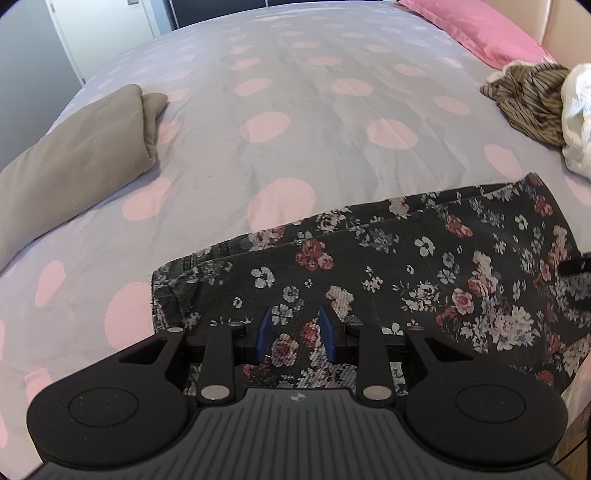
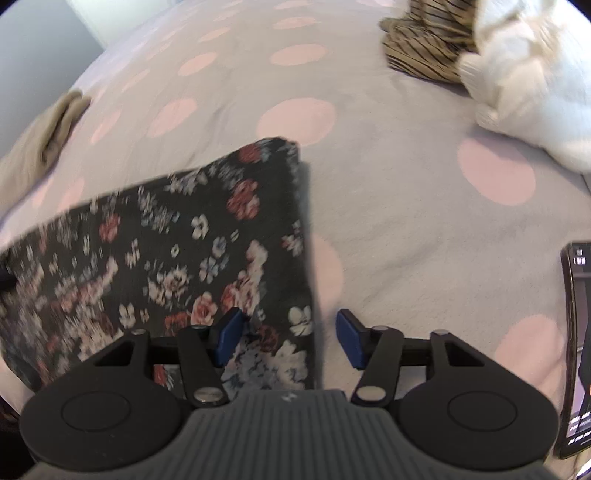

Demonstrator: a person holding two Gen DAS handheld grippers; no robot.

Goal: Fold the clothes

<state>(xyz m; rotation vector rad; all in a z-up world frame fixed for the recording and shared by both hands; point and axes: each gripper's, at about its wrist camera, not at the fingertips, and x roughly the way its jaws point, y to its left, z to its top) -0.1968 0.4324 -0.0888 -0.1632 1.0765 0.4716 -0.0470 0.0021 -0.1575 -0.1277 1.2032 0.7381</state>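
A dark floral garment point(image 1: 424, 258) lies folded flat on the dotted bedspread point(image 1: 295, 155), near its front edge. My left gripper point(image 1: 296, 330) hovers low over the garment's near left part, its blue fingers point(image 1: 263, 332) apart with flat cloth showing between them. In the right wrist view the same floral garment point(image 2: 166, 240) fills the left half. My right gripper point(image 2: 290, 334) stands wide open over the garment's right edge, with one finger above the cloth and the other above the bedspread point(image 2: 406, 221). The right view is blurred by motion.
A folded beige garment point(image 1: 74, 155) lies at the left. A crumpled brown striped garment point(image 1: 532, 99) and a white one point(image 1: 578, 114) sit at the right. A pink pillow point(image 1: 476, 26) is at the back. A phone point(image 2: 578, 350) lies at the right edge.
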